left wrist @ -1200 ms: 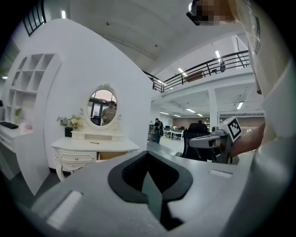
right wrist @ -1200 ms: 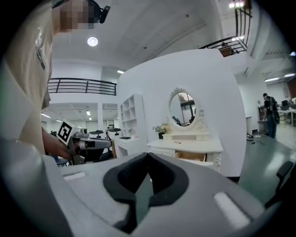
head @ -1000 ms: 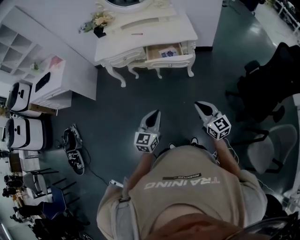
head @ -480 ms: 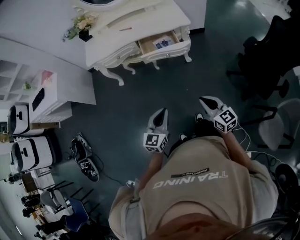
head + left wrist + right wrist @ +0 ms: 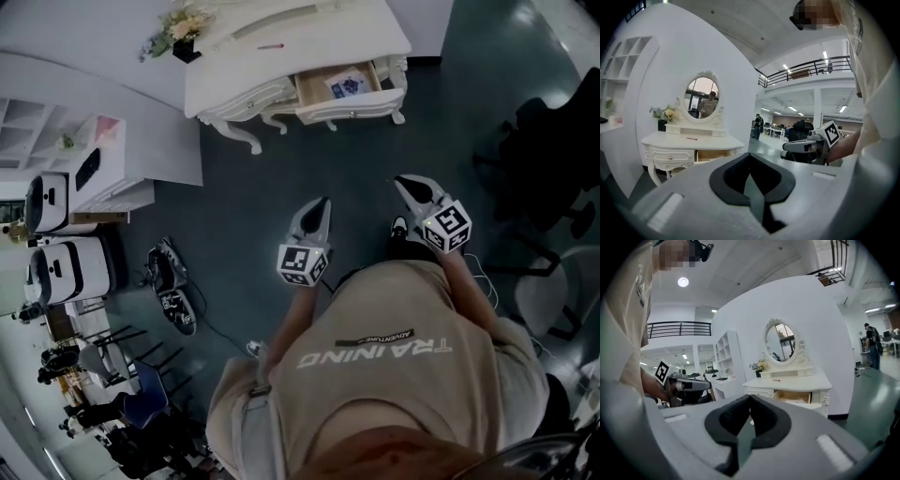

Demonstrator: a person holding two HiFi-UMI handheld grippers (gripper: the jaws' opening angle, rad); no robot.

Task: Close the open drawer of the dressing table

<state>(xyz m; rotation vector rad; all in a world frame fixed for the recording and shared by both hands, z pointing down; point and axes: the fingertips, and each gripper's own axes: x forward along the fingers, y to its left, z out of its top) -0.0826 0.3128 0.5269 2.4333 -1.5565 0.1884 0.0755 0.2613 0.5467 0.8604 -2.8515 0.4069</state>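
Observation:
The white dressing table (image 5: pixel 281 66) stands at the top of the head view, far ahead across the dark floor. Its right-hand drawer (image 5: pixel 349 92) is pulled out, with a printed card lying inside. My left gripper (image 5: pixel 322 203) and right gripper (image 5: pixel 404 185) are held close to my body, well short of the table, both shut and holding nothing. In the left gripper view the table (image 5: pixel 689 140) and its open drawer (image 5: pixel 710 155) sit left of my shut left gripper (image 5: pixel 749 158). In the right gripper view the drawer (image 5: pixel 798 398) lies just past my shut right gripper (image 5: pixel 750 405).
On the tabletop are a flower pot (image 5: pixel 180 30), a red pen (image 5: pixel 270 45) and an oval mirror (image 5: pixel 702 97). A white shelf unit (image 5: pixel 66 141) and white machines (image 5: pixel 58 272) stand at the left, with cabled gear (image 5: pixel 171 302) on the floor. Office chairs (image 5: pixel 553 159) stand at the right.
The head view has swung a little, so the table sits slightly further right in it. Both grippers stay shut near my body, and the drawer stays open.

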